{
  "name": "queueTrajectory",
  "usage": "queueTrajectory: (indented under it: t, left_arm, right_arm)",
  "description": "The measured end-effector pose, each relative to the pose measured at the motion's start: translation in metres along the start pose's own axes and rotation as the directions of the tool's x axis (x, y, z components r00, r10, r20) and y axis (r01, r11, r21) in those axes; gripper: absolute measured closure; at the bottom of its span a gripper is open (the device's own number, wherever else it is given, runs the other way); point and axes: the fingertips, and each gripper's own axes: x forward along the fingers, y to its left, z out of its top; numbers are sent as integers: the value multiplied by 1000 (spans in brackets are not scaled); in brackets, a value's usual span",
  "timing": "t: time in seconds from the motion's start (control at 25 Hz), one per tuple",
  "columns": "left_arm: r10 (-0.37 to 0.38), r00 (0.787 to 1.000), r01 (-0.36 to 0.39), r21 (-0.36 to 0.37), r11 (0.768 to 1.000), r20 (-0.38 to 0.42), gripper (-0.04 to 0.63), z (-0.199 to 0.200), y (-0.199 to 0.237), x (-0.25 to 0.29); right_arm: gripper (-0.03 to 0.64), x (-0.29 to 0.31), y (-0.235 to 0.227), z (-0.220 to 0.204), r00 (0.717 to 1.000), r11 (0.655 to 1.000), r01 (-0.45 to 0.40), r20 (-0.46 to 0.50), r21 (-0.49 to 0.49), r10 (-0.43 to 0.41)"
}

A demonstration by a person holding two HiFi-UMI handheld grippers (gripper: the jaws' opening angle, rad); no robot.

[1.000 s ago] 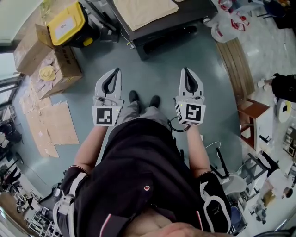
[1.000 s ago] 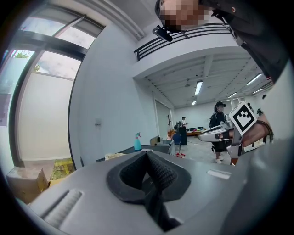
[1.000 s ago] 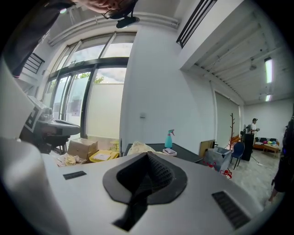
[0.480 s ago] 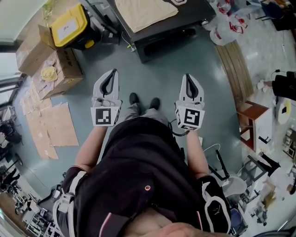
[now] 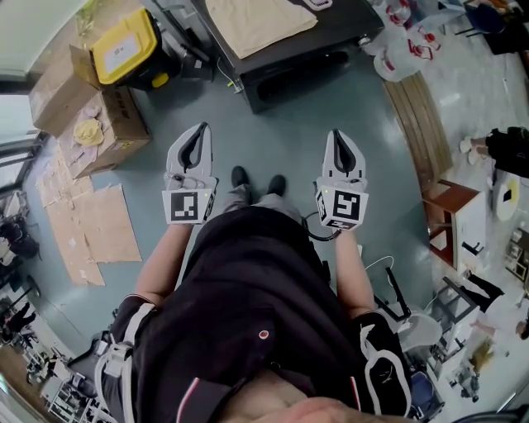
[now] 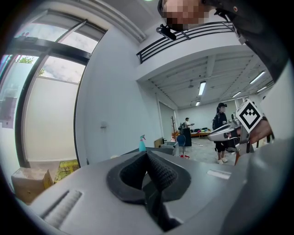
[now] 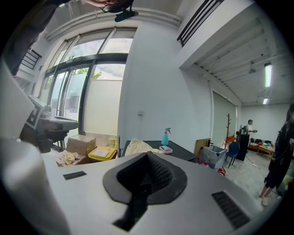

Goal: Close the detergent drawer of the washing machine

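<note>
Blue-grey floor [image 5: 285, 132] (cardboard [image 5: 99, 223] strewn) bears a black table [image 5: 343, 25].

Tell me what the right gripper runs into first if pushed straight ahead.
The right gripper, jaws shut, would probably meet the dark table first, about where the beige cloth lies; nothing nearer shows, though depth is unclear.

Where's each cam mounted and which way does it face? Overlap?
Head view: person's head, steeply down at floor; torso, forearms, shoes, left claw, right claw.
Left gripper view: on left claw, level toward wall and window; right claw at right edge.
Right gripper view: on right claw, toward the black table; left claw at left edge.
Shared: both gripper views show the spray bottle.
</note>
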Motion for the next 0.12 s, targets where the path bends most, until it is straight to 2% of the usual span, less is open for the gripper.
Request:
queueTrajectory:
  t: [0.12]
  left_arm:
    - [0, 1000, 0, -3, 1000, -2, 595, -2, -1, 0]
  right_arm:
    - [618, 2, 1, -2, 1000, 1000, -6, -5, 6, 6]
